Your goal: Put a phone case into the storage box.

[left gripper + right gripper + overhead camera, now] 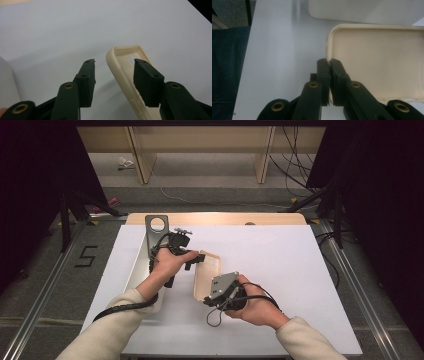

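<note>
Clamped in the right gripper (329,75), jaws pinched tight on the rim: cream tray (382,62), near corner, raised off the white desk (280,255). Straddling the tray's far rim, left gripper (113,80), jaws partly apart, one inside the wall, one outside, not pressing. Nothing visible inside the tray. Beyond it, against the desk's left edge, a larger white bin (142,270).

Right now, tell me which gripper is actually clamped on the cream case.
The right gripper: its jaws pinch the cream case's rim. The left gripper only straddles the far rim, pads apart.
</note>
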The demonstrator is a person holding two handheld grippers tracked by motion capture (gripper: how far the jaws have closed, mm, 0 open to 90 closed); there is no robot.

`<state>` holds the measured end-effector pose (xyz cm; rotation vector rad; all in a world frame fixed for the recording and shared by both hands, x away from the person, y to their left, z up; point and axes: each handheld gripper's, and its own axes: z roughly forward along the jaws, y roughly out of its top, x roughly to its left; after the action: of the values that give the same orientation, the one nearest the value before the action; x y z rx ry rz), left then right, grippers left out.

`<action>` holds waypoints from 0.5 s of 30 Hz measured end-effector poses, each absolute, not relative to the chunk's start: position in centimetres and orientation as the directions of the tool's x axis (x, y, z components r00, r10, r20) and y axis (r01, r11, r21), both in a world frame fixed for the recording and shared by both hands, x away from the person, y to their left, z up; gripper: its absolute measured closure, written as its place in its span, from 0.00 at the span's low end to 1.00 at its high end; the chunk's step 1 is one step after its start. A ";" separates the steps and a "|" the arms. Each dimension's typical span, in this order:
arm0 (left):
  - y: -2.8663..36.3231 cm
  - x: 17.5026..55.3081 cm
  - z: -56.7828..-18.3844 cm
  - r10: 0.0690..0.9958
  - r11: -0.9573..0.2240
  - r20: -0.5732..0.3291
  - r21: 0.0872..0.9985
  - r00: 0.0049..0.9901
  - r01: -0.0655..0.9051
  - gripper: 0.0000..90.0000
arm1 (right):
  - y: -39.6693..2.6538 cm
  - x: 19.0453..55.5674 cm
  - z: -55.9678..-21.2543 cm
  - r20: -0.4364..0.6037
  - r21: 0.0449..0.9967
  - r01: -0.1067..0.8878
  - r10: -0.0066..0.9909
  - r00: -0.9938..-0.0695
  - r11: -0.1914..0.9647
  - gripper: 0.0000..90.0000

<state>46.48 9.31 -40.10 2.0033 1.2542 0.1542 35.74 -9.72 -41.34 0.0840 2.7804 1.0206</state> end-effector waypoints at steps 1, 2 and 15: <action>9.3 46.5 -40.2 0.814 -0.232 -0.280 0.647 0.509 0.726 0.61 | -9.7 35.7 -41.3 -0.150 0.648 -0.014 0.109 -0.983 0.762 0.97; 9.3 46.5 -40.2 0.814 -0.229 -0.285 0.644 0.507 0.730 0.62 | -9.7 35.7 -41.3 -0.151 0.648 -0.015 0.109 -0.982 0.762 0.97; 9.2 45.9 -39.6 0.788 -0.139 -0.373 0.668 0.490 0.731 0.83 | -9.3 35.4 -41.5 -0.153 0.640 -0.033 0.086 -0.985 0.768 0.97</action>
<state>45.89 9.17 -39.63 1.8891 1.2630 0.0848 35.43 -9.29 -41.52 0.0421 2.7889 1.0140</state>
